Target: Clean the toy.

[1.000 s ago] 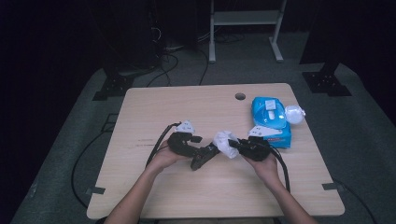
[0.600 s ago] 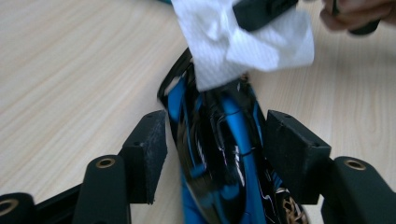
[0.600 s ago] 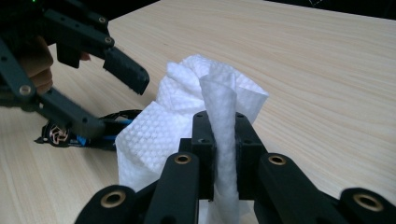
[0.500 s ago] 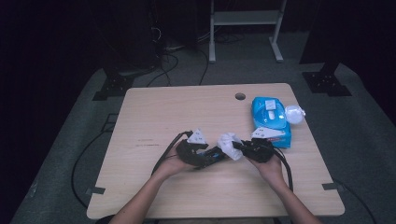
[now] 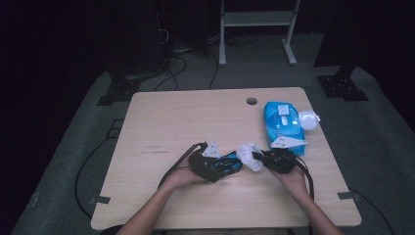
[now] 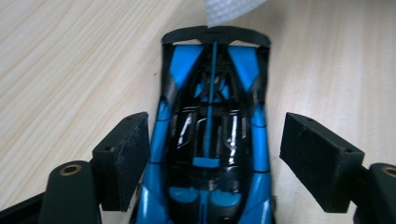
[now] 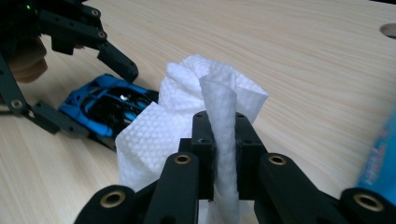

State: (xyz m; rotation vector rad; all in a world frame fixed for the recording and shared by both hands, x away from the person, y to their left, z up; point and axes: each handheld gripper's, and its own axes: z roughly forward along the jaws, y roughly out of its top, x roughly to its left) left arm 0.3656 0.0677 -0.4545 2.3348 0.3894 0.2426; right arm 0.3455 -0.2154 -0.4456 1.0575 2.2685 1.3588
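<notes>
Two grippers: left gripper (image 6: 212, 154) spread, foam pads flanking glossy blue-black toy car (image 6: 212, 135), one pad touching. Right gripper (image 7: 219, 154) pinches crumpled dimpled white wipe (image 7: 187, 126) against the car's end.

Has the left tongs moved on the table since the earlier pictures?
Yes. The left tongs moved right, toward the blue wipe pack, and now straddle the blue toy car.

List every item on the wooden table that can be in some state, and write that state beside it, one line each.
Blue and black toy car: upright on the table, between open jaws.
White textured wipe: crumpled, clamped in the right gripper.
Blue wipes pack: lying flat; lid state unclear.
Left gripper: open around the car.
Right gripper: shut on the wipe.
</notes>
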